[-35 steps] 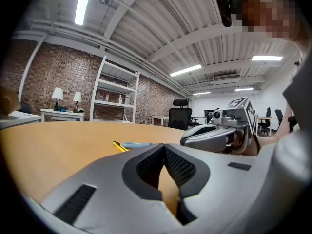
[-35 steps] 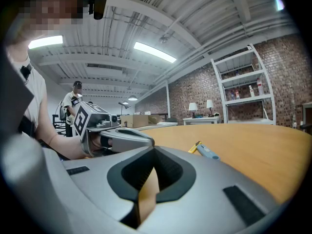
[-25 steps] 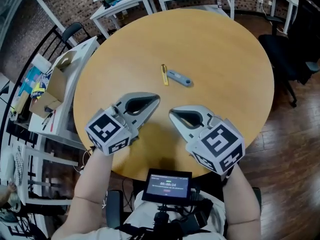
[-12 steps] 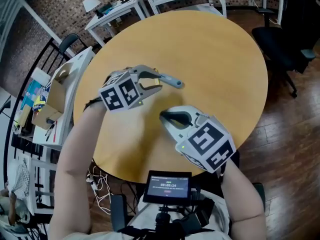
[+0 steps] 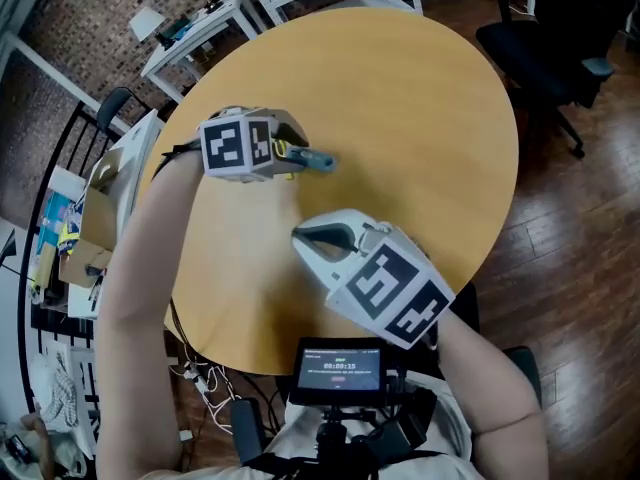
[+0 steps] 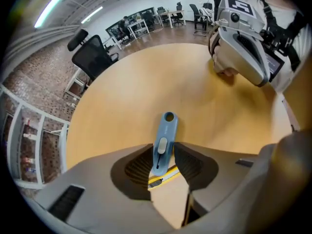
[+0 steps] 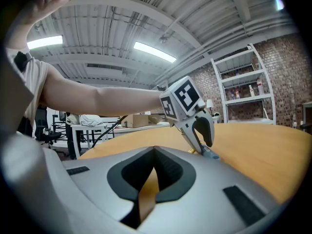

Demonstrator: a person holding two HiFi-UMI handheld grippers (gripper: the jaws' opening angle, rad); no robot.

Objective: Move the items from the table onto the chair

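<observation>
An open cardboard box point(image 5: 98, 183) sat off the left side of the round wooden desk point(image 5: 420, 98); we could not make out what it held. On the desk lay the two task items, a blue box cutter point(image 6: 164, 135) and a yellow cutter point(image 6: 163, 178), touching each other on the left half of the top.

We found the left gripper point(image 6: 165, 149) pointed steeply down over them, its jaws spread after just having been opening. The blue box cutter lay flat between the pads, its holed end sticking out past the tips, and neither pad pressed on it that we could see. The yellow cutter lay at an angle against the blue one's near end, between the same jaws.

The right gripper point(image 7: 155, 151) hovered almost level over the desk's near side, its jaws pressed together on nothing, apart from both cutters.

A black office chair point(image 5: 560, 48) stood on the wooden floor point(image 5: 570, 228) past the desk's far right edge, with only bare desktop between it and the cutters. A small lit screen point(image 5: 338, 368) sat at the person's chest.
</observation>
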